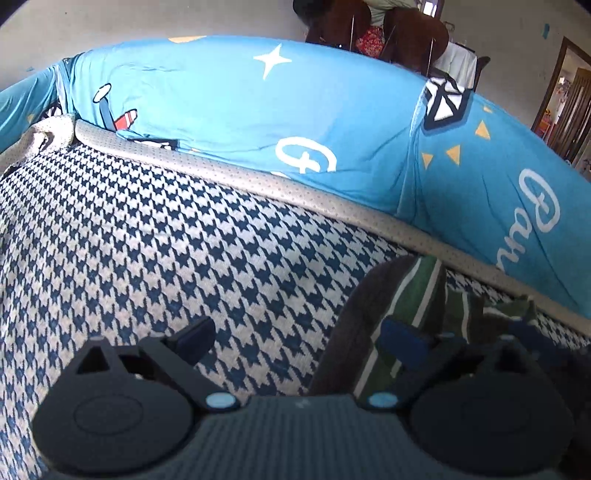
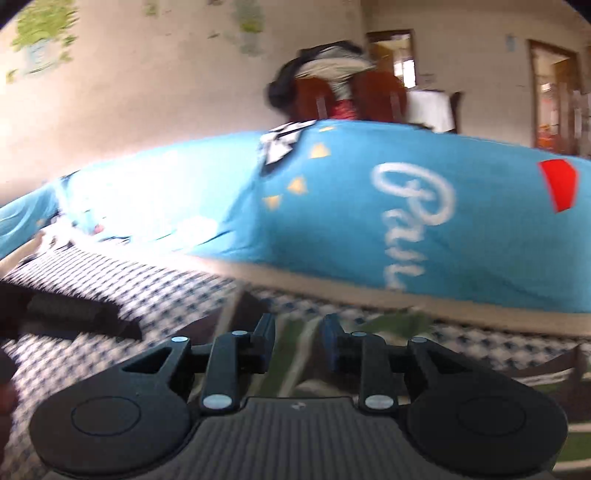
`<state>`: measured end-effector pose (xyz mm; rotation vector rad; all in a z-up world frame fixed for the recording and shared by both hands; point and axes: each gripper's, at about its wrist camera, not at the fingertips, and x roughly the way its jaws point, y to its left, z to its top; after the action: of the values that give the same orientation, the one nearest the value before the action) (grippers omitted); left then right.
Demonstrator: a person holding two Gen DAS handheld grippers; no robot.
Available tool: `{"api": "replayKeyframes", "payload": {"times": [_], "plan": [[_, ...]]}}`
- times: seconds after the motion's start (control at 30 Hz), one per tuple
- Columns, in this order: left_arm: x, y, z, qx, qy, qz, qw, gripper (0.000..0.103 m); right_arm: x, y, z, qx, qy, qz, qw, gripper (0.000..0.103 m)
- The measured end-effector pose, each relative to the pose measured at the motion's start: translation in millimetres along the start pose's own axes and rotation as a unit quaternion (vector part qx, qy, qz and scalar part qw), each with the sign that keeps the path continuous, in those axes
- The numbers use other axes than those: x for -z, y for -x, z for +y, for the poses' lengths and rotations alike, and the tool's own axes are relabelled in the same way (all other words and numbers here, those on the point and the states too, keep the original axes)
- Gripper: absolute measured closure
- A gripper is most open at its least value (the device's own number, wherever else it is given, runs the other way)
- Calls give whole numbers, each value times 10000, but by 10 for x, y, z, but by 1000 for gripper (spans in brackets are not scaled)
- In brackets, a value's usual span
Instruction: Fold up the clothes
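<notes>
left gripper [image 1: 299, 343] stood wide, its jaws clear of the cloth. right gripper [image 2: 297, 341] stood narrow with the striped garment [image 2: 291, 350] between its fingers; whether the pads pressed it could not be told. garment lay on the houndstooth cover [image 1: 147, 240], near the blue sheet [image 1: 240, 107]

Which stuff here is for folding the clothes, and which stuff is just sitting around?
For the job:
- green striped garment, lying between the fingers of the right gripper
- left gripper, open over the checked cover

Just lying about:
- blue printed bedding behind
- brown chairs piled with things
- doorway
</notes>
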<state>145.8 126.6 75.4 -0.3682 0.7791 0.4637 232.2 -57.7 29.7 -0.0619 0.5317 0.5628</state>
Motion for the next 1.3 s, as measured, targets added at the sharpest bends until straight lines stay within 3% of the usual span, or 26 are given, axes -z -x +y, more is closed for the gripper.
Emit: {"api": "replayKeyframes", "payload": {"times": [0.23, 0.4, 0.8, 0.87, 1.0, 1.3], "plan": [[-37, 97, 151, -16, 104, -39, 9999, 3, 215, 15, 512, -665, 513, 267, 9961, 75], [-37, 116, 245, -56, 87, -20, 9999, 3, 359, -70, 793, -906, 902, 404, 9910, 75], [-30, 91, 392, -143, 91, 48, 9998, 3, 586, -311, 1056, -516, 1572, 379, 9855, 75], [-27, 85, 384, -143, 81, 55, 9998, 3, 581, -323, 1056, -472, 1575, 366, 9857, 76], [-30, 100, 364, -167, 29, -1, 9999, 3, 565, -352, 1010, -400, 1454, 334, 9880, 92], [-108, 241, 381, -358, -102, -413, 9985, 3, 451, -259, 1031, -1094, 699, 72, 9915, 93]]}}
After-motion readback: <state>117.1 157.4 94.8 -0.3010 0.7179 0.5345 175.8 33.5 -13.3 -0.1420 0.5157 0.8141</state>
